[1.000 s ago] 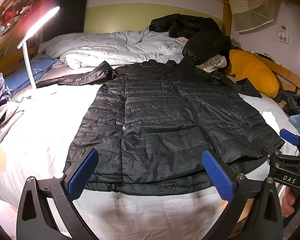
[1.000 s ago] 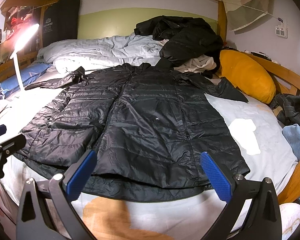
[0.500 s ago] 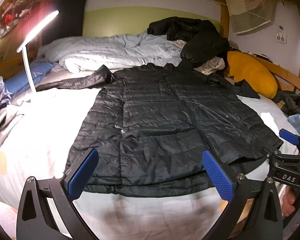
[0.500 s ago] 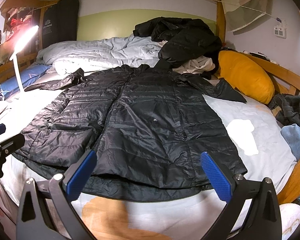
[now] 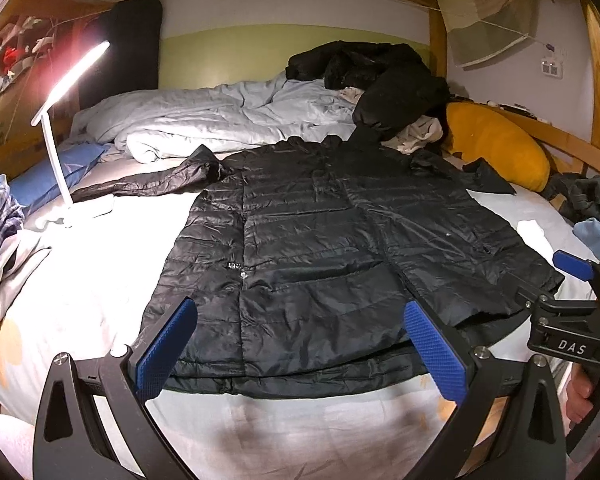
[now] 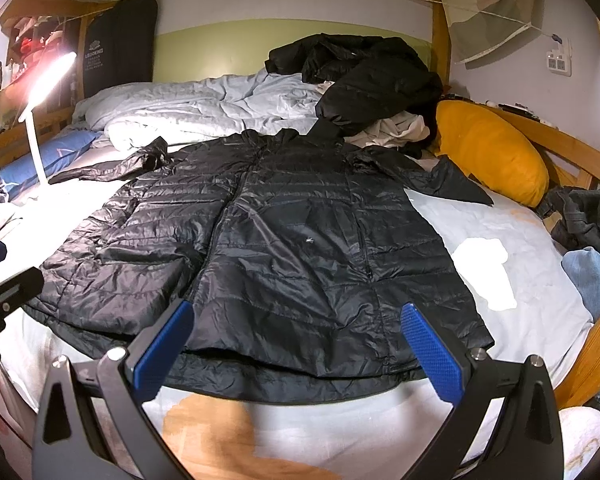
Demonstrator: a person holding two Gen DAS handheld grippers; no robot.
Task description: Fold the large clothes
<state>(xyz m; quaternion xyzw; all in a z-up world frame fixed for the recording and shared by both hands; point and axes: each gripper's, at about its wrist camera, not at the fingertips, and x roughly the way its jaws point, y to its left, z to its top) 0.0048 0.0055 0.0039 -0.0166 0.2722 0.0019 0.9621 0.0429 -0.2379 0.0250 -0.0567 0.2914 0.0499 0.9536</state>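
Observation:
A black quilted puffer jacket (image 5: 320, 248) lies flat and front-up on the bed, hem toward me, sleeves spread to both sides; it also shows in the right wrist view (image 6: 284, 248). My left gripper (image 5: 300, 348) is open and empty, hovering just above the hem's left half. My right gripper (image 6: 296, 344) is open and empty above the hem's right half. The right gripper also shows at the right edge of the left wrist view (image 5: 576, 304).
A lit white desk lamp (image 5: 60, 152) stands at the bed's left side. A rumpled pale duvet (image 5: 220, 120), a heap of black coats (image 5: 376, 80) and an orange pillow (image 5: 496, 144) lie behind the jacket. Loose clothes (image 6: 584, 216) lie by the wooden rail at right.
Both views have drawn back and up slightly from the jacket. Both grippers stay open and the jacket has not moved.

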